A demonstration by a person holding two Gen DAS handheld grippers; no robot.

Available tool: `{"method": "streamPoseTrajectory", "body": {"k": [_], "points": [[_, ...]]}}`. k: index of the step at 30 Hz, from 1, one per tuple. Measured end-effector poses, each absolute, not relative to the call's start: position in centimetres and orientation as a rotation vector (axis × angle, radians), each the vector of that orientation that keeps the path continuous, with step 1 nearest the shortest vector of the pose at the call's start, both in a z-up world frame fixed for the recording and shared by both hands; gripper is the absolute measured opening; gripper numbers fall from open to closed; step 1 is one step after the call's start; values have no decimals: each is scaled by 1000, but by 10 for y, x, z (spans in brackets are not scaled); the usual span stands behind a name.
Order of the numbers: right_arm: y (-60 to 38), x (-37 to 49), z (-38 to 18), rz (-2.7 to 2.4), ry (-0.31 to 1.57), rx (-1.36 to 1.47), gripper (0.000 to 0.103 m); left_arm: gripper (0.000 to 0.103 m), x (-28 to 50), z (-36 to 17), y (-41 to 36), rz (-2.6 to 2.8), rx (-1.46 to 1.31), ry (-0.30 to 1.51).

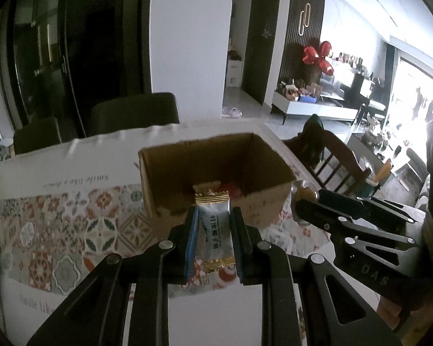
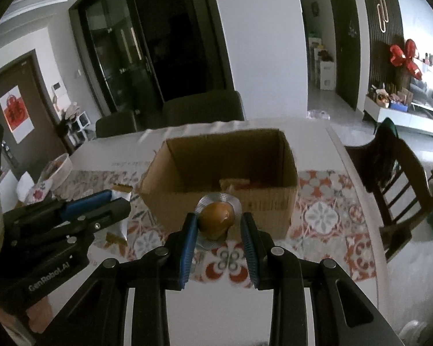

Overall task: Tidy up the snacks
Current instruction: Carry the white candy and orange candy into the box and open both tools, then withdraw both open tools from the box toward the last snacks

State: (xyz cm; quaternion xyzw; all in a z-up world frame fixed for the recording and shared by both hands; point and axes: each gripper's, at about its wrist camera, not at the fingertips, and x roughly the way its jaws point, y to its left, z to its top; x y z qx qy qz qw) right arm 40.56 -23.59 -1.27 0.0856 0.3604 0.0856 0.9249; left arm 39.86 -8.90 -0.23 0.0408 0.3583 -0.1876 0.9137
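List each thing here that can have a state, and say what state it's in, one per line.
Left gripper: shut on the white candy packet, held upright above the table.
Right gripper: shut on the brown snack in clear wrap.
Cardboard box: open at the top, upright on the patterned tablecloth, a few snacks already inside.
Round tin: on the table's left, tilted; contents unclear.

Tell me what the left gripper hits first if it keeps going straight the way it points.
Probably the cardboard box: its near wall lies right beyond the left gripper and the white candy it holds. The candy's top may clear the rim; depth is unclear.
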Motion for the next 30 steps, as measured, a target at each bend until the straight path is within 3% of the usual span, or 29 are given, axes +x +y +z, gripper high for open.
{"method": "streamPoseTrajectory", "body": {"k": [23,26,28,29,30], "points": [[-242,519,-19,156,774,132,32,24,510,-16,-98,-352,86,797],[-242,528,-25,148,791,127,32,46,516,-18,-97,-345,96,805],[-243,532,-30,144,815,127,40,49,516,-18,-96,-335,104,793],[-243,534,-31,135,823,129,52,49,515,-19,-95,-325,111,791],[-244,533,-31,115,818,130,55,49,515,-19,-93,-318,113,792]]}}
